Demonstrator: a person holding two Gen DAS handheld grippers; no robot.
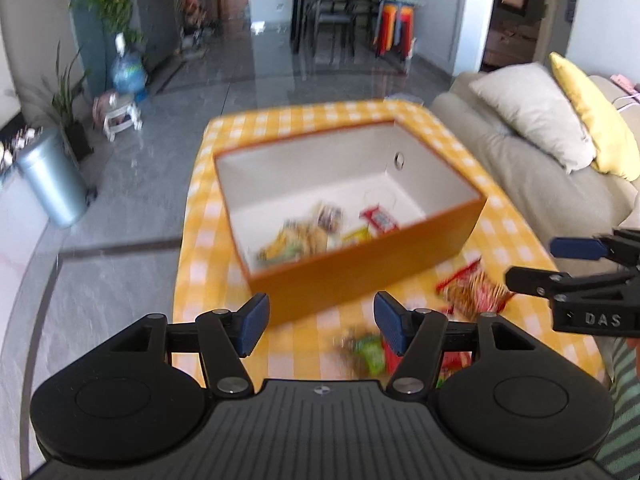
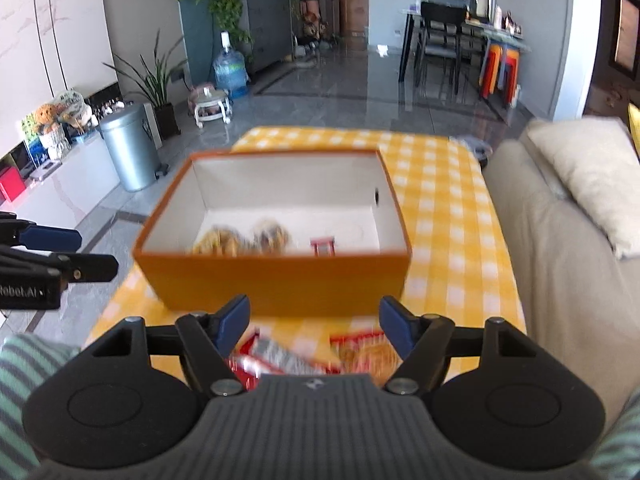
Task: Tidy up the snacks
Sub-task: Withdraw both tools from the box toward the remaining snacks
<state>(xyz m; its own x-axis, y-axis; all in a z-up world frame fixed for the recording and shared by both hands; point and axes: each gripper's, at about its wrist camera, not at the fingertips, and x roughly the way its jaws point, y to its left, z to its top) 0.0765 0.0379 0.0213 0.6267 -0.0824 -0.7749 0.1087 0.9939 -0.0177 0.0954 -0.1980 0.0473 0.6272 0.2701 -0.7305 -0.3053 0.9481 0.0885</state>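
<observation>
Nearest to the left wrist camera, the left gripper [image 1: 320, 320] has its two blue pads wide apart and holds nothing. Just beyond the right pad, at about 5 o'clock of the view, a green snack packet [image 1: 370, 350] lies on the yellow checked tablecloth [image 1: 200, 280], blurred. A little further, at 3 o'clock, a red-edged packet of brownish snacks [image 1: 472, 290] rests on the cloth, near the corner of the box.

In the right wrist view, the right gripper [image 2: 314, 320] also stands open and empty. Directly under it a red and silver packet [image 2: 272, 354] lies on the cloth, and beside it, toward 5 o'clock, is a red packet with golden snacks [image 2: 368, 350], partly hidden by the right pad.

Further on, at 12 o'clock of both grippers, stands the orange box [image 2: 280, 280], open on top with a white inside. Several packets are already inside it, near the front wall; they are too blurred to name. Beyond the table are the beige sofa [image 2: 560, 260] at 2 o'clock and the grey bin [image 2: 130, 148] at 10 o'clock.

It seems the work is in the middle: some snacks are in the box, some are outside. The step in hand looks like reaching for a next packet. The next move probably asks the right gripper to go down over the red and silver packet, close on it, then carry it over the front wall of the box.
</observation>
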